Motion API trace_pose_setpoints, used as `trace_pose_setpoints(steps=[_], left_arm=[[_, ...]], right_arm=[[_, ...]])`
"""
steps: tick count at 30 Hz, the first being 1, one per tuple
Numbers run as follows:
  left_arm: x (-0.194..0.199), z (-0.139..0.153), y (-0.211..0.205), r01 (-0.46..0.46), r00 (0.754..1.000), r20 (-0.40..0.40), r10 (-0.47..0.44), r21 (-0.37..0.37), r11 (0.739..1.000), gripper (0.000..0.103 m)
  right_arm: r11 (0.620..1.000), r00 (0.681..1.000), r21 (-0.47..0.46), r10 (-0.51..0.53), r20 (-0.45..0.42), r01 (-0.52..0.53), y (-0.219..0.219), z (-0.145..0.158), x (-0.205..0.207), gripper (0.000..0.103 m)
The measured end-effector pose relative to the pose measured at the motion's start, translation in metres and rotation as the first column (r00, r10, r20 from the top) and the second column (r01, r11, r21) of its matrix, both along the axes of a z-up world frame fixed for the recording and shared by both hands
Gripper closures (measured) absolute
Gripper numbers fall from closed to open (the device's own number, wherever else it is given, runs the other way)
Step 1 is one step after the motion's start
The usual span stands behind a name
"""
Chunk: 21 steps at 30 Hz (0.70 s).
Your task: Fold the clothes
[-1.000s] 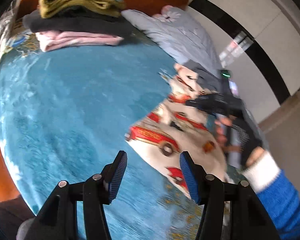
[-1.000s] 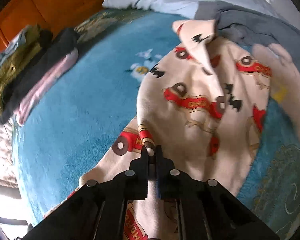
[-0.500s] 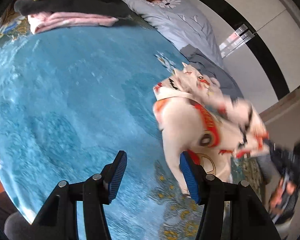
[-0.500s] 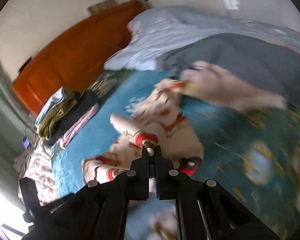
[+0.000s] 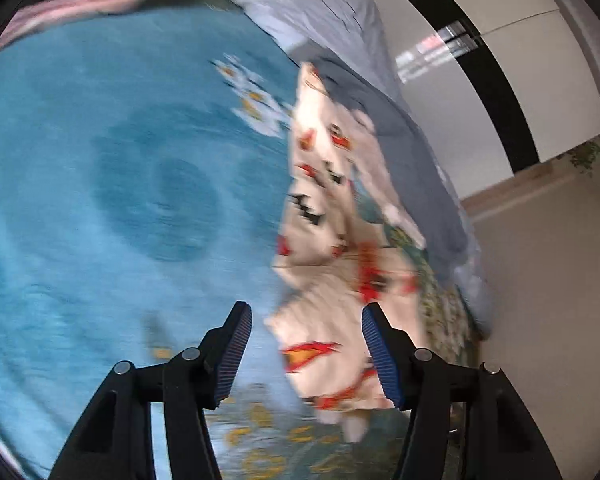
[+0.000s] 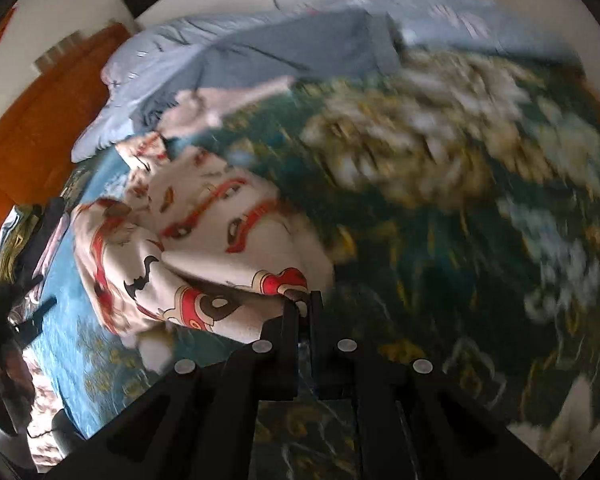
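**A:** Right gripper (image 6: 305,300) is clamped tight, jaws pressed together on a red-trimmed edge of the cream garment (image 6: 204,248), the one printed with red cars and black bats.

**B:** And the cloth trails away from that pinch to the left, bunched and rumpled across the blue blanket (image 6: 66,344). The picture is smeared with blur, so the folds are hard to read.

**A:** Over to the left gripper (image 5: 306,344): its jaws are spread and opening wider, blue ribbed pads (image 5: 236,344) well apart.

**B:** The garment (image 5: 332,248) shows between them, but lower down on the bed; neither pad presses on it.

**A:** Where does it sit on the bed?

**B:** Along the right side of the blanket (image 5: 100,200) in the left view, beside a grey quilt (image 5: 404,128) that runs along the bed's far edge.

**A:** A stack of folded clothes (image 6: 32,240) lies at the far left in the right view, against the orange headboard (image 6: 36,140).

**B:** Well apart from the garment, yes.
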<state>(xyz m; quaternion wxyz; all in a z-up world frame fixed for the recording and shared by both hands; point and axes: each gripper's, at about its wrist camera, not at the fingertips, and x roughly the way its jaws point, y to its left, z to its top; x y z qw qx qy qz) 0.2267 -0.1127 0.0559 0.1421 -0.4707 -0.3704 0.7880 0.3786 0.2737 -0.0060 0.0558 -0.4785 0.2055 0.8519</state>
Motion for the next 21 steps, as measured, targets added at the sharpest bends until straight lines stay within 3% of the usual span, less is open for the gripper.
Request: trace_pose_setpoints(steps=[2,6,10,16,21], left_arm=[[-0.016,0.006,0.014,0.029,1.0,-0.007,-0.029,0.036,0.999,0.04],[-0.045,0.005,0.027,0.053,0.998,0.013,-0.054,0.009,0.999,0.038],[-0.073,-0.016,0.037,0.112,0.993,0.047,-0.113,0.017,0.994,0.038],[-0.088,-0.059,0.041,0.132,0.978,0.134,-0.162,0.204,0.97,0.038],[-0.076,-0.051,0.037,0.196,0.974,0.046,-0.221,0.313,0.929,0.038]], right_arm=[[1.0,1.0,-0.007,0.008,0.014,-0.008,-0.003,-0.009,0.004,0.099],[1.0,1.0,-0.021,0.02,0.022,-0.02,-0.009,-0.015,0.002,0.099],[0.998,1.0,-0.057,0.014,0.022,-0.013,-0.005,-0.02,0.003,0.099],[0.995,1.0,-0.095,0.01,0.01,-0.009,-0.002,-0.024,0.005,0.098],[0.994,1.0,-0.112,0.005,0.02,-0.003,0.002,-0.031,0.002,0.098]])
